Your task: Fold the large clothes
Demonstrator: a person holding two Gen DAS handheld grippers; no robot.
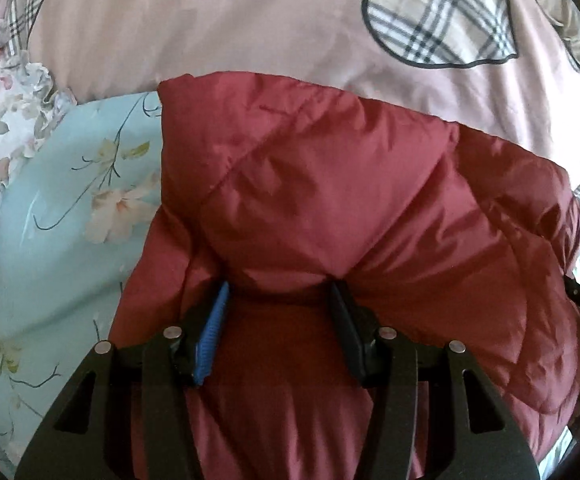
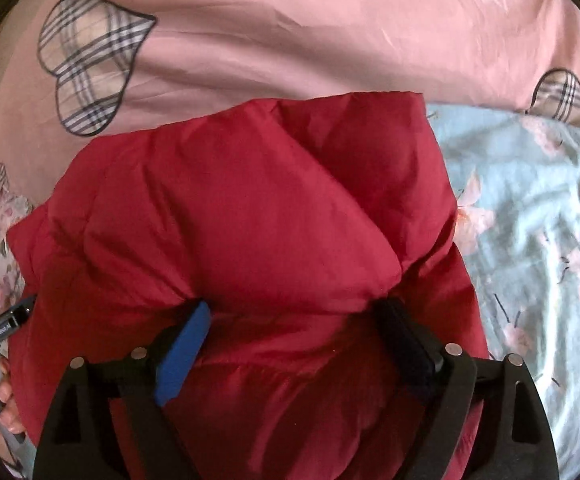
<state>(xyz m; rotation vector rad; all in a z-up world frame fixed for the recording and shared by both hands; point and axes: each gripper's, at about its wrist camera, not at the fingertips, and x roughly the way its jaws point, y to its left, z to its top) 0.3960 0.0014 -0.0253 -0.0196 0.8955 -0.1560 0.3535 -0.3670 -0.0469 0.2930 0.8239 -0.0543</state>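
A dark red padded jacket (image 1: 329,184) lies in a puffy, partly folded bundle on a bed, resting across a pink sheet (image 1: 218,20) printed with plaid hearts and a pale blue floral cover (image 1: 50,240). Both views look down along the fingers onto the jacket.

The left gripper (image 1: 278,300) has its jaws about half spread, with a thick roll of red fabric bulging between them; the pads appear to pinch that fold. The right gripper (image 2: 293,312) has its jaws spread wide, straddling another fat fold; whether the pads press on it or merely flank it cannot be told. At the left edge of the right view, a person's hand (image 2: 4,396) holds the other tool beside the jacket.

The step in hand seems to be gathering or turning over a section of the jacket to make a fold. The next move likely calls for a firm bite on the slippery, springy padding, then carrying both sides together so the layers land square rather than sliding apart
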